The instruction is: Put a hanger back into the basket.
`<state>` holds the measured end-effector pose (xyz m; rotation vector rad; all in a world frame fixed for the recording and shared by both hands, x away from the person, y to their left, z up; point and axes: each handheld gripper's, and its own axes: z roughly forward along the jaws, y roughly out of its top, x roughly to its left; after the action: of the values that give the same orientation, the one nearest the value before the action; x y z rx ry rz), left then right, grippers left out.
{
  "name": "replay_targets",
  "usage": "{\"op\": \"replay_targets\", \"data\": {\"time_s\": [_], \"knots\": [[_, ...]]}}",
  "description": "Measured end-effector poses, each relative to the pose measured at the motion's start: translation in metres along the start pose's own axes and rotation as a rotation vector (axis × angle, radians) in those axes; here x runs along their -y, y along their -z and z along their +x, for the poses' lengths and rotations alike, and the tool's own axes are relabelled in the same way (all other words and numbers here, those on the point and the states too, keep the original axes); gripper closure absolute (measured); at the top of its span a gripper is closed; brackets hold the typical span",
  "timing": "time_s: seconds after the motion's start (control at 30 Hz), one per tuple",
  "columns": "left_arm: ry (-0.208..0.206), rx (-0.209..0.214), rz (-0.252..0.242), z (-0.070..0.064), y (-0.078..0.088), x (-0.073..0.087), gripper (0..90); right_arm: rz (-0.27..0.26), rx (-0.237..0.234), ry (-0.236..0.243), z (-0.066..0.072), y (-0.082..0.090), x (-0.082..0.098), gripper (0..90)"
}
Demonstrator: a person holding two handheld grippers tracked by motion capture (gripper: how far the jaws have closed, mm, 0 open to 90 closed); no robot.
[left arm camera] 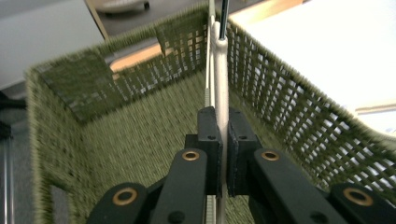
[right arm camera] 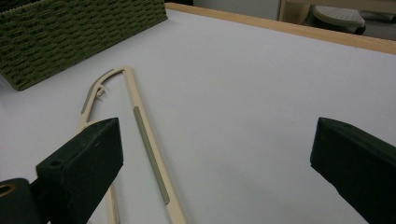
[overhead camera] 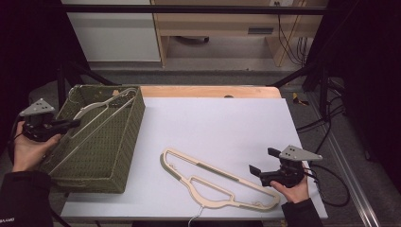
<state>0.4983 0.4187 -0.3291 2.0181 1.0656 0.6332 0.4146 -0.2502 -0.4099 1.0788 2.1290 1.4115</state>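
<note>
Hangers are the things being handled, and the largest item near them, the white table top (overhead camera: 217,127), is seen across the middle of the high view, with a bare wooden edge (overhead camera: 208,91) along its far side. A green woven basket (overhead camera: 127,142) is placed at the left of that view, on the table's left edge. Inside the basket, one cream hanger (overhead camera: 97,108) is propped at a slant, its upper end leaning against the far right corner of the basket at the upper left of the frame. A second cream hanger (overhead camera: 213,182) is laid flat on the white surface at the lower middle of the high view, well apart from the basket, with its wire hook (overhead camera: 195,217) pointed toward the near edge.

The left gripper (overhead camera: 64,124) is held at the basket's left rim. In the left gripper view, its jaws are seen clamped tight on the thin edge of the hanger in the basket (left arm camera: 220,70).

The right gripper (overhead camera: 262,163) is held at the lower right of the high view, just beside the far right end of the flat hanger. In the right gripper view its jaws are spread wide with nothing between them, and the flat hanger (right arm camera: 149,144) is seen on the table beyond the left jaw.
</note>
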Motion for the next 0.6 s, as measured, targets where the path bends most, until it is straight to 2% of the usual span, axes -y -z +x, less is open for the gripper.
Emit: {"op": "replay_targets", "data": {"time_s": [0.13, 0.47, 0.6], "knots": [[0.023, -0.001, 0.026, 0.001, -0.013, 0.009, 86.1, 0.004, 0.002, 0.003, 0.0, -0.001, 0.0, 3.0], [0.082, -0.025, 0.043, -0.002, -0.031, 0.022, 84.9, 0.014, -0.001, 0.002, 0.001, -0.002, 0.001, 3.1], [0.115, -0.08, 0.065, 0.002, -0.035, 0.024, 83.7, 0.011, 0.001, 0.002, 0.001, -0.003, 0.001, 3.1]]}}
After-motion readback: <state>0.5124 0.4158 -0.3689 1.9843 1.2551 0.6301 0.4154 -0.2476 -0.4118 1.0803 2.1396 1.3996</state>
